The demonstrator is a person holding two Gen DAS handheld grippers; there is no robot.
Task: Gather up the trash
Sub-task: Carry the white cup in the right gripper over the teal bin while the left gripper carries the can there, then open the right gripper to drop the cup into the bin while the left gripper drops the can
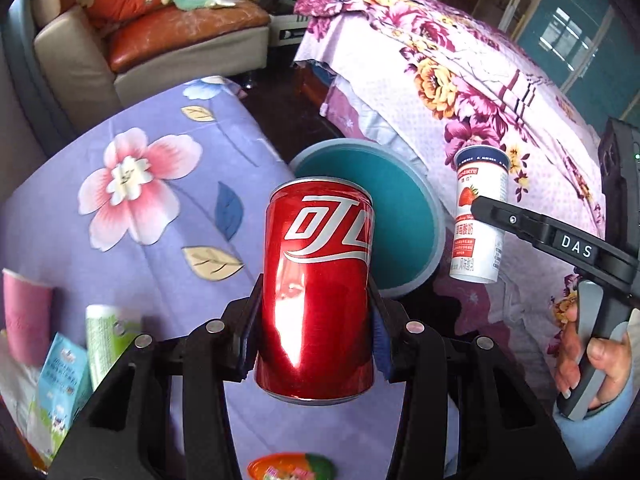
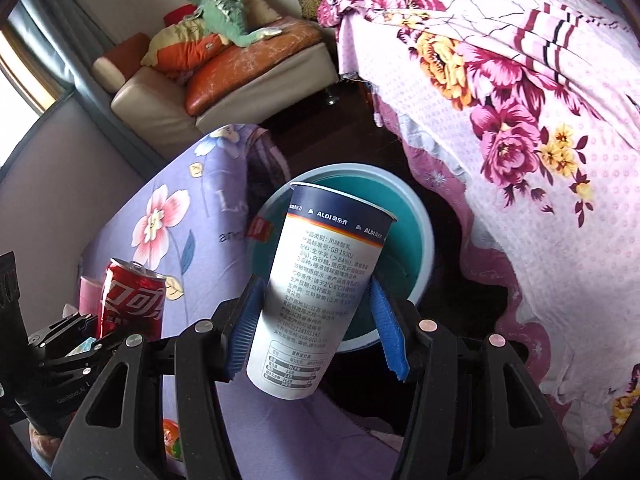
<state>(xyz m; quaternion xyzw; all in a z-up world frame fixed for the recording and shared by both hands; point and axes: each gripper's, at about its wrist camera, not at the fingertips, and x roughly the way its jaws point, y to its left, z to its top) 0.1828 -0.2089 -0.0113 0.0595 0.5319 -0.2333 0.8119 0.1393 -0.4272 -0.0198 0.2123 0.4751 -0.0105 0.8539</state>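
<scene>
1. A bed under a pink spread [image 2: 520, 128] printed with magenta and yellow flowers fills the right side; a beige sofa with orange cushions [image 2: 224, 80] stands at the back over a dark floor.
2. A lilac cloth [image 1: 152, 208] with pink blossoms covers the near surface, where a pink cup [image 1: 26, 316] and some cartons lie, blurred.
3. A teal bin [image 2: 408, 248] sits between cloth and bed.
4. The left gripper [image 1: 316, 320] clamps a red Coca-Cola can [image 1: 320, 292], Chinese script in white, near the bin.
5. The right gripper [image 2: 316, 312] pinches a white yoghurt cup [image 2: 320, 292] between blue pads over the bin; its navy band reads "ALDI", and "GB 19302" is printed below.
</scene>
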